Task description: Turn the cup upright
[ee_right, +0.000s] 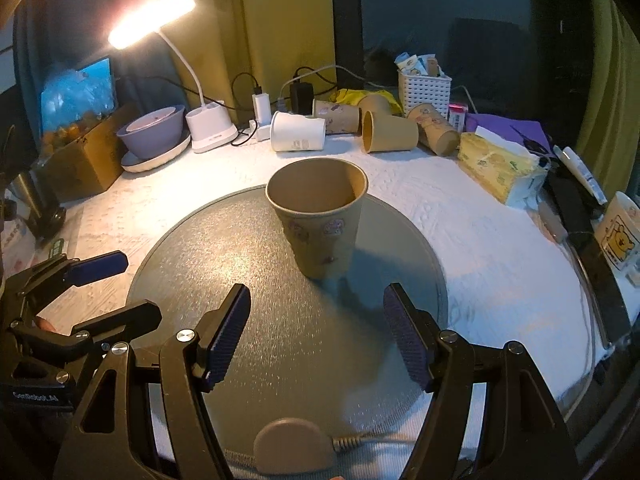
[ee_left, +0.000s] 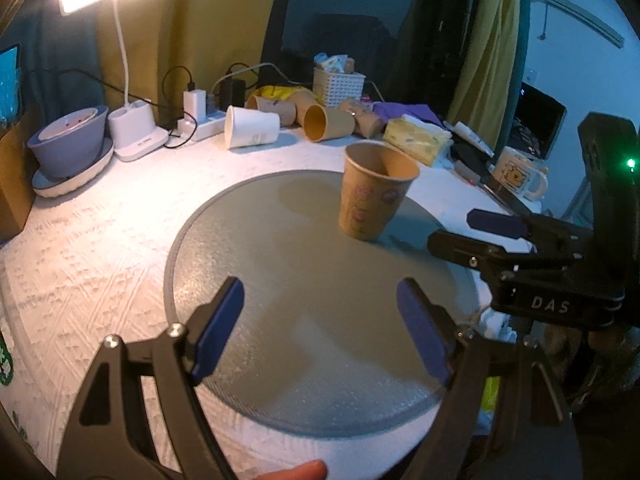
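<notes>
From the left wrist, the left claw stands wide open, holding nothing; the brown paper cup sits upright on the round grey mat, ahead and slightly right of its fingertips, well apart.

From the right wrist, the right claw gapes open and empty; the cup stands mouth-up just ahead, between the finger lines, untouched.
</notes>
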`<move>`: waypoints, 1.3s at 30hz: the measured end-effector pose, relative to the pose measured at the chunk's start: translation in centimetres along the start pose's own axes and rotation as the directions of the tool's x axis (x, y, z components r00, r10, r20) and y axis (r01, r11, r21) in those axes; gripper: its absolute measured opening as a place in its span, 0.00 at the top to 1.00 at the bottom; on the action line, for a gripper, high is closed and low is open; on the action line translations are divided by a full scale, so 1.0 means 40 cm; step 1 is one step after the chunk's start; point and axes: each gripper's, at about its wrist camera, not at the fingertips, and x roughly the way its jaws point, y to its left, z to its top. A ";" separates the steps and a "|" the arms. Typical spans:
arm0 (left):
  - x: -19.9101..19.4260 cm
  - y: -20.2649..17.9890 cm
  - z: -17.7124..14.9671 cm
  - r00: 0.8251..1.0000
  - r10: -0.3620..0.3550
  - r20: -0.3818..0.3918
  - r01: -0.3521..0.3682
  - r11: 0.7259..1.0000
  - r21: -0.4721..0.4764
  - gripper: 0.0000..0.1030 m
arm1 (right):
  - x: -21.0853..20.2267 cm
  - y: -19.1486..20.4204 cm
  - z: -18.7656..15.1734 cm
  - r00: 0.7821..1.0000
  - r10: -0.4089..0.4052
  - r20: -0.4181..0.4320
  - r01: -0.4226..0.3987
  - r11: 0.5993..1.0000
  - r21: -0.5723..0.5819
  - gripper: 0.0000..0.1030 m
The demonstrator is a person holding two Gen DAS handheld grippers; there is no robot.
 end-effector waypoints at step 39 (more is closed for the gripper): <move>-0.246 -0.084 0.013 0.967 -0.015 0.256 -0.015 0.993 0.114 0.16 | -0.285 0.068 0.006 0.971 -0.052 0.234 0.068 0.996 -0.062 0.30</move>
